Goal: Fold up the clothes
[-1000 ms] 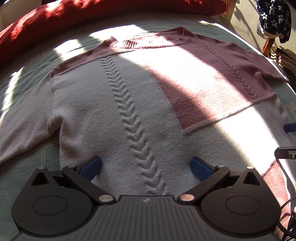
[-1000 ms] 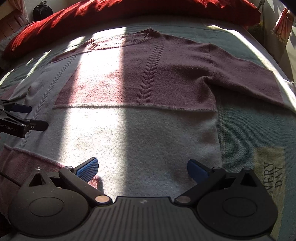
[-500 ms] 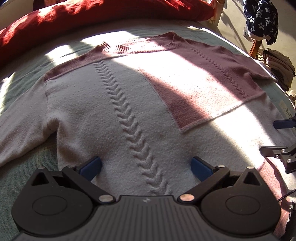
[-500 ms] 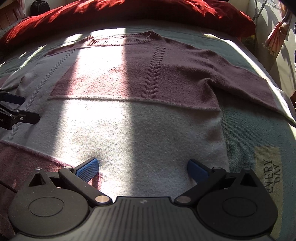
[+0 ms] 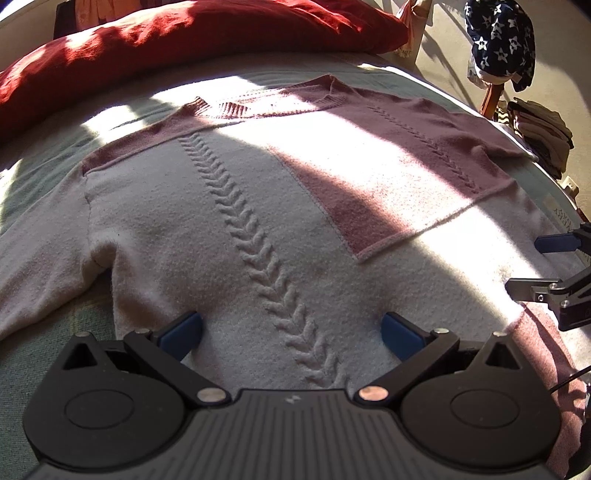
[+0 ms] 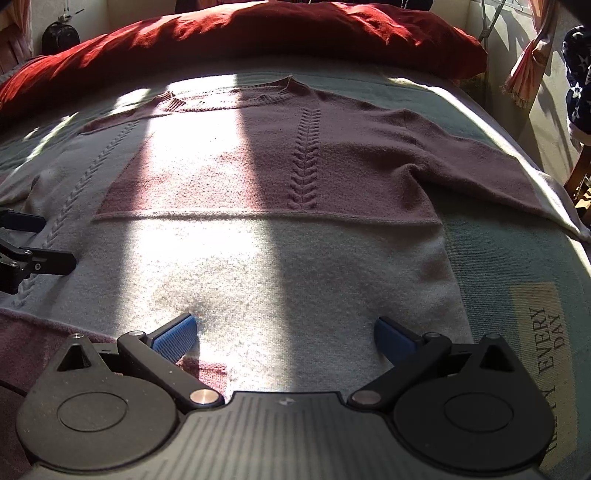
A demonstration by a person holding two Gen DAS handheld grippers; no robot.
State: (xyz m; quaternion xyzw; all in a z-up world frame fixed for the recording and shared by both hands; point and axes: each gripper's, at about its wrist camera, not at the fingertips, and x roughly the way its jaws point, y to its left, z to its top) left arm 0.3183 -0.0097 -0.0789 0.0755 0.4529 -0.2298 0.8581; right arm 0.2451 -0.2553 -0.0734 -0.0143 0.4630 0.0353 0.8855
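Observation:
A knit sweater [image 5: 207, 236] in pale grey and dusty pink lies flat on the bed, neck toward the pillows, with braided ridges running down it. In the right wrist view the sweater [image 6: 280, 258] fills the middle, its pink right sleeve [image 6: 480, 173] stretched out sideways. My left gripper [image 5: 291, 328] hovers open over the pale lower hem, straddling the braid. My right gripper [image 6: 284, 332] is open above the hem's right half, nothing between its blue pads. Each gripper shows at the edge of the other's view.
A red duvet [image 6: 236, 33] is bunched along the head of the bed. The green blanket [image 6: 517, 266] carries a printed label at the right. A star-patterned navy garment [image 5: 498, 40] hangs beyond the bed's right edge, with folded tan clothes [image 5: 543, 129] below it.
Both grippers have drawn back and risen slightly, so more of the sweater and the red duvet shows. Both stay open.

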